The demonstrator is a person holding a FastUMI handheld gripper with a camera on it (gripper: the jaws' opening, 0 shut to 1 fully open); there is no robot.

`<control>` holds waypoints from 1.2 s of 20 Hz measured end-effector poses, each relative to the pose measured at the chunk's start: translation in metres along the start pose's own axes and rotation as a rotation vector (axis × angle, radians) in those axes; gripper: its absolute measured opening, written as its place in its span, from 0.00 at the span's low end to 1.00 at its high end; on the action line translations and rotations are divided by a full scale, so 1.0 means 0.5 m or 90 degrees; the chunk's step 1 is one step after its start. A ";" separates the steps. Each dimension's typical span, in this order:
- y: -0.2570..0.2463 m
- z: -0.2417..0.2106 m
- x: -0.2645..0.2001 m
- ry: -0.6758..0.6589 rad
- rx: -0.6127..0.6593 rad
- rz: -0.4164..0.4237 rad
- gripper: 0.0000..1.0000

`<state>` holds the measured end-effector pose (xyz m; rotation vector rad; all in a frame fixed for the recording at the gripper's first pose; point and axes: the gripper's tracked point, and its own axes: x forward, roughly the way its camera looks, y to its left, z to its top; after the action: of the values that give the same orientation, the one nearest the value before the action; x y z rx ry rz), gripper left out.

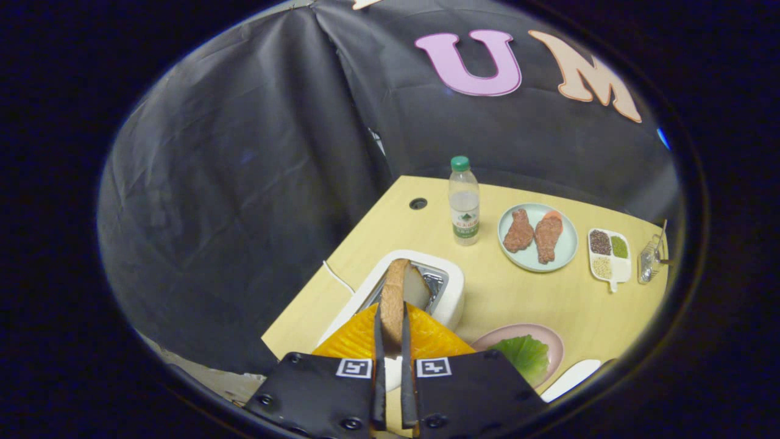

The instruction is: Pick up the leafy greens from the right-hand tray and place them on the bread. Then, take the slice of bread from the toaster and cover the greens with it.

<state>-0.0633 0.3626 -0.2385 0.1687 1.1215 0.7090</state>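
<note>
The tongs (393, 341) grip the bread slice (395, 299) just above the toaster (448, 292); greens (523, 355) already lie on the near plate (551, 342), covering remains.

The gripper (391, 317) has 2 fingers, both pressed against 1 slice of bread (395, 300) standing on edge above 1 white toaster (448, 299). Far across the 1 wooden table (506, 292) stands 1 clear bottle (464, 201) with a green cap. Right of it lies 1 pale green plate (567, 250) carrying 2 brown meat pieces (534, 233). Further right sits 1 small divided dish (611, 271) with 3 compartments (each a different filling). Near the fingers on the right is 1 pink plate (551, 341) bearing 1 leafy green (523, 355).
</note>
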 end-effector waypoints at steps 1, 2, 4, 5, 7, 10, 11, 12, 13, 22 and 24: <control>-0.010 0.010 -0.016 -0.015 0.007 0.001 0.12; -0.016 0.020 -0.033 -0.029 0.014 0.004 0.12; -0.018 0.028 -0.061 -0.046 0.037 0.020 0.12; -0.030 0.032 -0.075 -0.054 0.039 0.016 0.12; -0.052 0.026 -0.095 -0.058 0.040 0.014 0.12; -0.092 0.006 -0.114 -0.058 0.051 0.000 0.12; -0.106 -0.005 -0.117 -0.056 0.059 -0.004 0.12; -0.122 -0.019 -0.118 -0.054 0.069 -0.008 0.12; -0.137 -0.030 -0.118 -0.052 0.080 -0.012 0.12; -0.259 -0.162 -0.075 -0.009 0.172 -0.031 0.12; -0.276 -0.187 -0.064 -0.002 0.190 -0.029 0.12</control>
<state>-0.0921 0.2167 -0.3200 0.3963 1.2207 0.4978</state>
